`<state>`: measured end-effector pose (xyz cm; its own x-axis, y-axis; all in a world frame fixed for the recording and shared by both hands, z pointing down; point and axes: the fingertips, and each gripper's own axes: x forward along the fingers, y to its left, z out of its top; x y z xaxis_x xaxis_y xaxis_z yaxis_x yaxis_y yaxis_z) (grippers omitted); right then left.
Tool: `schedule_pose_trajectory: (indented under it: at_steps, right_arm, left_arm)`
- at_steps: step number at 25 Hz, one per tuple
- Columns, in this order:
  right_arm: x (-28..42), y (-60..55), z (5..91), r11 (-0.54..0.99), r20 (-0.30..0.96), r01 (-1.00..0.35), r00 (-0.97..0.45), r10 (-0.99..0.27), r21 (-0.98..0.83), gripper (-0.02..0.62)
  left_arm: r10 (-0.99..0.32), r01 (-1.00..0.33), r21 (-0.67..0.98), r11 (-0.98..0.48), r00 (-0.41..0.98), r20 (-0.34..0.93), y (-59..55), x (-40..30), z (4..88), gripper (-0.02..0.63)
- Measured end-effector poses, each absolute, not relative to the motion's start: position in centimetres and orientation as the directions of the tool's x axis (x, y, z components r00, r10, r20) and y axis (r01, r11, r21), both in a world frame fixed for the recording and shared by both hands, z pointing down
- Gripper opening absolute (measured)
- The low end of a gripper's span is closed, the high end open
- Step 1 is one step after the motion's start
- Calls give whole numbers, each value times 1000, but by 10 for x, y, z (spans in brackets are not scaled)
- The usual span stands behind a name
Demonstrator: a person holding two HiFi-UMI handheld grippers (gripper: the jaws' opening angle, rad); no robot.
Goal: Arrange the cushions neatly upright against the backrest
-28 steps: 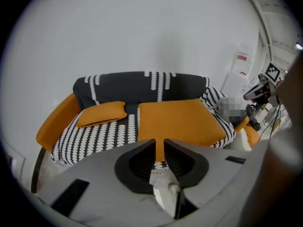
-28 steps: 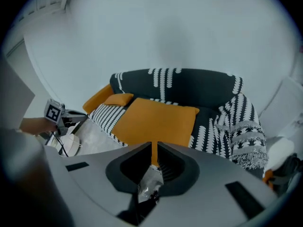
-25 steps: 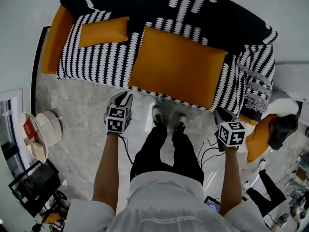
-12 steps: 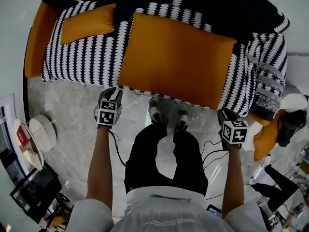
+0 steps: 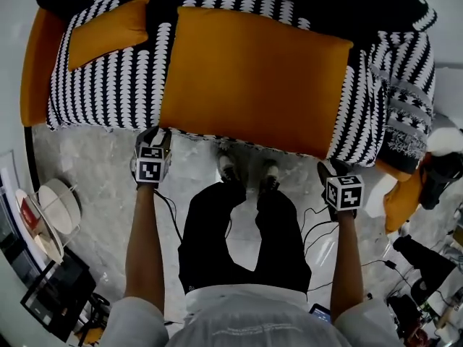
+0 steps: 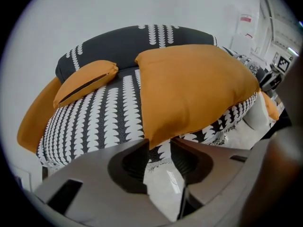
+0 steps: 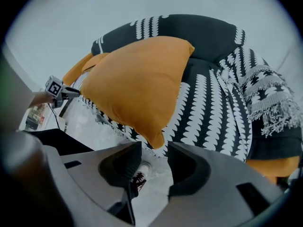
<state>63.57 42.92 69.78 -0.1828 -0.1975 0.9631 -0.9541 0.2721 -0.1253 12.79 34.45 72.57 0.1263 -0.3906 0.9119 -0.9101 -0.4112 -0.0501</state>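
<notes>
The big cushion point(image 5: 253, 78) lies flat on the sofa point(image 5: 116, 85) seat, the small cushion point(image 5: 108, 31) near its left end. The left gripper point(image 6: 158, 161) and right gripper point(image 7: 155, 167) have just been opening; their jaws stand apart with nothing gripped, each just before a front corner of the big cushion.

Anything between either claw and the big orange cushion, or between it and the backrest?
Nothing visible. The left claw and right claw have just been opening, both empty, a front corner of the big orange cushion just beyond each. Nothing lies between it and the backrest; the small cushion sits off to the left.
</notes>
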Motion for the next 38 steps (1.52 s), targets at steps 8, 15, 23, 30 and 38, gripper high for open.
schedule_pose_trajectory:
  at_steps: [8, 15, 23, 30, 38]
  right_arm:
    - [638, 425, 715, 261, 969, -959, -165, -185, -114, 150]
    - [632, 422, 707, 269, 981, -958, -139, -139, -98, 55]
    - [627, 409, 661, 235, 992, -971, -70, -103, -44, 49]
    - [626, 388, 624, 249, 993, -968, -37, -112, -8, 49]
    - [634, 353, 591, 254, 989, -967, -71, -132, -36, 49]
  left_arm:
    - [-367, -907, -54, -418, 115, 923, 336, 131, 736, 140]
    - [-347, -947, 39, -317, 154, 925, 332, 134, 731, 59]
    - [-323, -955, 123, -269, 210, 923, 320, 133, 699, 31]
    - [-271, -934, 124, -335, 221, 937, 306, 132, 673, 28]
    - [-289, -945, 90, -314, 185, 939, 276, 141, 632, 25]
